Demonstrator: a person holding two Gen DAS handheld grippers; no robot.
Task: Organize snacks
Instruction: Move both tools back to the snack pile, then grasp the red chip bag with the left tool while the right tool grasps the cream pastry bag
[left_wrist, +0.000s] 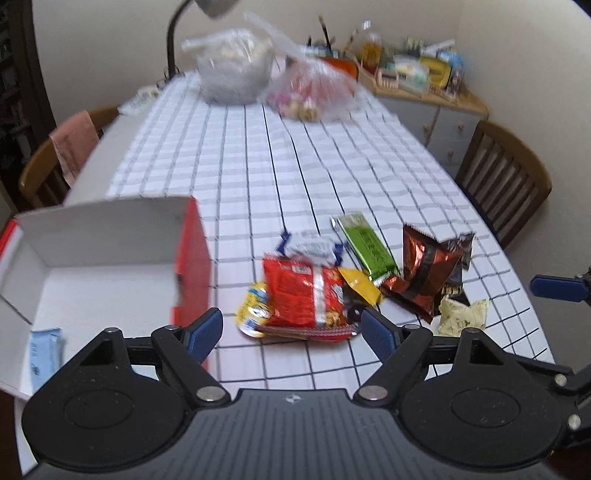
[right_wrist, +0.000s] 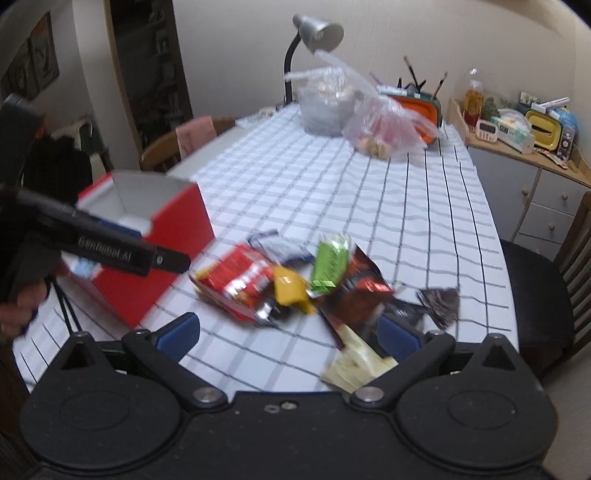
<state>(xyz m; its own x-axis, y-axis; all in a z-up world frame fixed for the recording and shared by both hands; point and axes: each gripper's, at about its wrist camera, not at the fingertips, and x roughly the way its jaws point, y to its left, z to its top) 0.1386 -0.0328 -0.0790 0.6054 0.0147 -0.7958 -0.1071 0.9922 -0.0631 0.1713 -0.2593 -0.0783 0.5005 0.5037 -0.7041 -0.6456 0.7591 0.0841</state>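
1. Both claws gape, gripping nothing: left gripper (left_wrist: 291, 328) lower centre, right gripper (right_wrist: 290, 334) wider.
2. Lower left, a red cardboard box (left_wrist: 192, 258), white inside, holds a pale blue packet (left_wrist: 44, 350).
3. Centre-right, crinkly foil snack packets (left_wrist: 306, 291) lie heaped on the checked tablecloth (left_wrist: 332, 166).

A grey desk lamp (right_wrist: 317, 33) on a black gooseneck stood at the top centre of the right wrist view, behind two clear plastic bags (right_wrist: 384, 125) that sat side by side at the far end of the checked tablecloth (right_wrist: 369, 206). At the upper right, a wooden-topped cabinet (right_wrist: 535, 181) with pale drawers carried a crowd of small bottles and boxes too blurred to tell apart, and an orange container (right_wrist: 417, 107) holding brushes stood just behind the bags. A wooden chair (left_wrist: 506, 184) with a slatted back stood at the right edge of the left wrist view, and another chair draped with a pink cloth (left_wrist: 74, 144) stood at the left edge.
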